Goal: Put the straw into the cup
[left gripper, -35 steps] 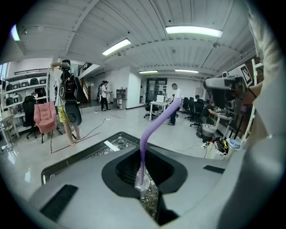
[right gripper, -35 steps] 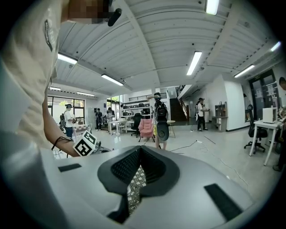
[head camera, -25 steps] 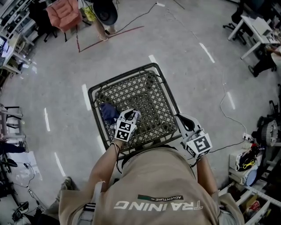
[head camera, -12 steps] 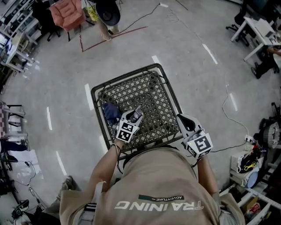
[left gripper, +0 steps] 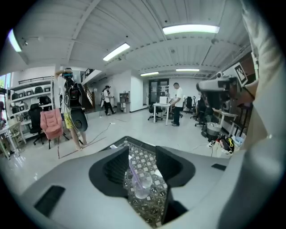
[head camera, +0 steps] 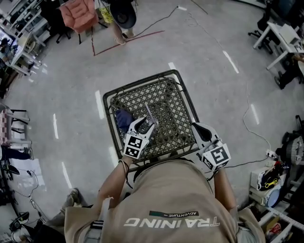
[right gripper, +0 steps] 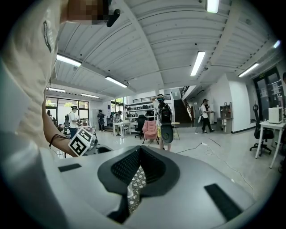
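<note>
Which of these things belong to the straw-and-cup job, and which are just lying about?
In the job: straw, standing in the clear cup; left gripper, fingers opening, cup seen between them untouched; mesh table underneath.
Lying about: blue object on the table; pink chair; floor cable; right gripper, shut and empty.

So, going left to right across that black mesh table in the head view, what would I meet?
First a dark blue bundle → left gripper, jaws opening, with the clear plastic cup and its straw showing between them → right gripper.
</note>
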### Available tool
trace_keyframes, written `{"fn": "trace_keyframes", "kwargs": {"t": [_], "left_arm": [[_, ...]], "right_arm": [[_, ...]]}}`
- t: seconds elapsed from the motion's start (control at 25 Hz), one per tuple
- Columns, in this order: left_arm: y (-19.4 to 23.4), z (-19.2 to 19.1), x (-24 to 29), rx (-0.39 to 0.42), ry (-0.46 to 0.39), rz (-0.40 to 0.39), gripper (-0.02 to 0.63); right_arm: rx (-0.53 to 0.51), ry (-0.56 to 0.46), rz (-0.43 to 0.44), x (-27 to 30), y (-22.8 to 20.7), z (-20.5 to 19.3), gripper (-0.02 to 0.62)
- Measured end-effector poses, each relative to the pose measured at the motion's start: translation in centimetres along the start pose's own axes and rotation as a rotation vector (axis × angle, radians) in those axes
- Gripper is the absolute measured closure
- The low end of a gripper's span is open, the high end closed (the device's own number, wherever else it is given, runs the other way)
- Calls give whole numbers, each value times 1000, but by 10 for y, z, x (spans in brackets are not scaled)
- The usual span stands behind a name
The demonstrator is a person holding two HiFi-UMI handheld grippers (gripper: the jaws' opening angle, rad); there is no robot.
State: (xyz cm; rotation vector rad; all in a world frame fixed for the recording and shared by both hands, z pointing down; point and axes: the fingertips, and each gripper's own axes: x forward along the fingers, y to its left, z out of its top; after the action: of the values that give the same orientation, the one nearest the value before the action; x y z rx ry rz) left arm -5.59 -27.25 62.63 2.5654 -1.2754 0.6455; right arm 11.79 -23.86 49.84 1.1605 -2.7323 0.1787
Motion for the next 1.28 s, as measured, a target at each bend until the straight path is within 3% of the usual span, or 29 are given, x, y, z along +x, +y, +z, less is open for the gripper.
{"fn": "trace_keyframes", "kwargs": {"t": [0.24, 0.28, 0.32, 0.36, 0.48, 0.68, 1.04, 1.28], "left_arm": [[5, 71, -48, 16, -197, 57, 415], [8, 83, -57, 9, -230, 76, 445], [13, 95, -66, -1, -264, 97, 541], [17, 106, -76, -11, -297, 116, 579], [26, 133, -100, -33, -360, 146, 589], [27, 165, -125, -116, -397, 149, 591], [17, 193, -142, -39, -407, 142, 591], [18, 201, -155, -19, -399, 131, 591]], "right_arm": [[-8, -17, 28, 5, 9, 2, 578], [-9, -22, 32, 6, 11, 4, 578], [-13, -29, 37, 7, 12, 6, 578], [-19, -36, 43, 8, 14, 9, 578], [-32, -64, 59, 14, 21, 21, 578], [-71, -113, 80, 22, 27, 52, 578], [-145, -174, 93, 25, 27, 109, 578], [-152, -168, 99, 25, 40, 110, 578]]}}
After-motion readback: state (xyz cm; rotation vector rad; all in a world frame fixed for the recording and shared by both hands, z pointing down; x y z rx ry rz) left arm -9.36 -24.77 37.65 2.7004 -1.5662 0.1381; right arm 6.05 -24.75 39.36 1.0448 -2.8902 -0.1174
